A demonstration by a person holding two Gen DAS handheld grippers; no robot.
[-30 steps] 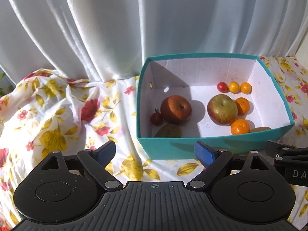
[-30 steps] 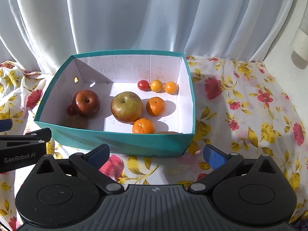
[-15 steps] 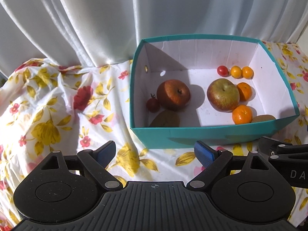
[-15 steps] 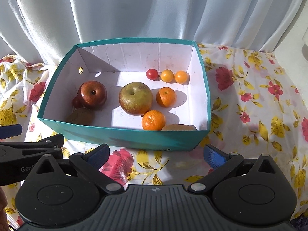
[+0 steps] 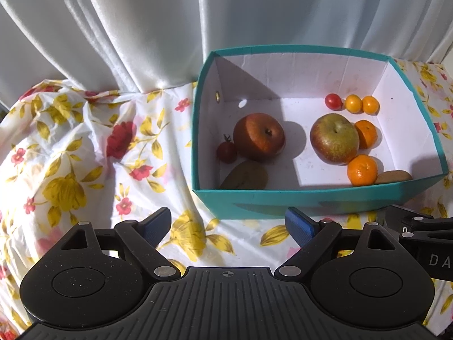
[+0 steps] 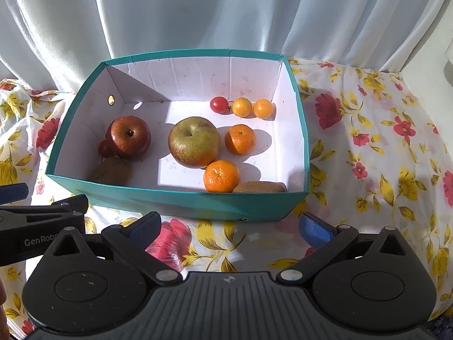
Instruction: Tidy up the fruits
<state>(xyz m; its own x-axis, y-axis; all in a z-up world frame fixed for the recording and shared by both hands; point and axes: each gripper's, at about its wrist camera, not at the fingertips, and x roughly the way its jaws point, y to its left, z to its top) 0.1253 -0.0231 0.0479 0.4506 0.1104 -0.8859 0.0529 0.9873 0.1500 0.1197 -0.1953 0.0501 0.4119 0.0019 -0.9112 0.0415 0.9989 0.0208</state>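
A teal box (image 5: 311,201) (image 6: 181,198) with white inner walls holds all the fruit. Inside lie a red apple (image 5: 259,136) (image 6: 129,136), a green-red apple (image 5: 334,138) (image 6: 194,141), two mandarins (image 5: 362,169) (image 6: 221,176), a dark cherry tomato (image 5: 226,151), two kiwis (image 5: 245,175) (image 6: 259,187), and a red cherry tomato (image 6: 219,104) beside two yellow ones (image 6: 242,107). My left gripper (image 5: 229,223) hangs open over the cloth in front of the box. My right gripper (image 6: 230,226) stands open too, near the box's front wall. Both are empty.
A floral cloth (image 5: 85,155) (image 6: 382,155) covers the surface and bunches up at the left. White curtains (image 6: 226,11) hang right behind the box. The other gripper's black body (image 6: 36,226) shows at the left edge of the right wrist view.
Both views have tipped further down, so the box sits lower and shows more of its floor. The fruit has not moved, and both grippers stay open.
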